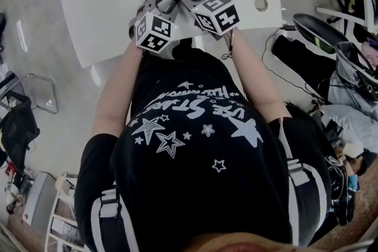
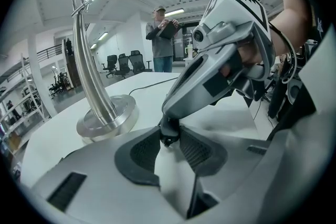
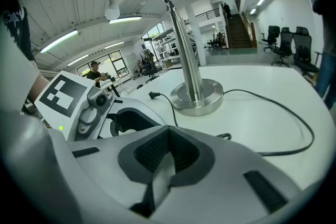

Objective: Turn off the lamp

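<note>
Our left gripper [image 2: 169,138] spreads its jaws around the tip of the right gripper [image 3: 167,132]; whether they touch, we cannot tell. The right jaws press together, empty. In the left gripper view, the upper left edge crops the lamp [image 2: 92,76].

Shirt [image 1: 195,144]: black, short-sleeved, printed with white stars and lettering.
Left gripper [image 2: 169,152]: pale grey shell, dark ribbed pads [image 2: 144,152] on the jaws.
Right gripper [image 3: 167,157]: same grey shell, dark pads.
Marker cubes [image 1: 155,32]: white, black square patterns.
Cable [image 1: 231,44]: thin, black.
</note>
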Motion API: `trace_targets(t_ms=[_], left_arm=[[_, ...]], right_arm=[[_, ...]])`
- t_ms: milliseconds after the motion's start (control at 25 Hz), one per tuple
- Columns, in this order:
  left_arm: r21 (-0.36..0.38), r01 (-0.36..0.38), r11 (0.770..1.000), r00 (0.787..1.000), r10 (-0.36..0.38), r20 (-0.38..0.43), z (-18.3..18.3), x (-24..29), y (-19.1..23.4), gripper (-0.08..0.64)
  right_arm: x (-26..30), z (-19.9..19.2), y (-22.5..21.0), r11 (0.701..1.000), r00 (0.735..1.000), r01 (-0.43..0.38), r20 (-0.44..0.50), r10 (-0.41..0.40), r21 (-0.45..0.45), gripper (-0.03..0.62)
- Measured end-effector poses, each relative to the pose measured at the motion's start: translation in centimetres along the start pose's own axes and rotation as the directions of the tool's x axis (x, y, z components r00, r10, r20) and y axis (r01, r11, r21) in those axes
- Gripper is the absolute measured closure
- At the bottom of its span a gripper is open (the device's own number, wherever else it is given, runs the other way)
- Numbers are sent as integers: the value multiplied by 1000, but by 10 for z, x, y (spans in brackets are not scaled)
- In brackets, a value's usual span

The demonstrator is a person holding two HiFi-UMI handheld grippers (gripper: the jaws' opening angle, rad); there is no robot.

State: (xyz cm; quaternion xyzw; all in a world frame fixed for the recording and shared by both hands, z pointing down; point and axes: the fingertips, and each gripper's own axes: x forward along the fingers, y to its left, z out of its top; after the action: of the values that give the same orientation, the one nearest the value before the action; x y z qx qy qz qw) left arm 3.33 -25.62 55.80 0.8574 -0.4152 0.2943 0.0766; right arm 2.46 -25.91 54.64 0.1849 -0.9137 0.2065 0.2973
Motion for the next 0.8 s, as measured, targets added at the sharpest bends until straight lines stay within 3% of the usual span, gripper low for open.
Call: trace_targets(t_ms=[400, 640, 800], left_arm=[[-10, 5, 1000, 1000, -5, -3, 0, 1, -1, 430], [5, 11, 1000, 1000, -11, -13, -1, 2, -2, 433], [9, 18, 1000, 1000, -18, -14, -1, 2, -1, 433]], right_arm=[[0, -1, -1, 1000, 1000, 13, -3, -13, -13, 588], [6, -7, 11, 998, 997, -56, -58, 55, -27, 588], [7, -9, 11, 998, 998, -53, -38, 53, 16, 588]])
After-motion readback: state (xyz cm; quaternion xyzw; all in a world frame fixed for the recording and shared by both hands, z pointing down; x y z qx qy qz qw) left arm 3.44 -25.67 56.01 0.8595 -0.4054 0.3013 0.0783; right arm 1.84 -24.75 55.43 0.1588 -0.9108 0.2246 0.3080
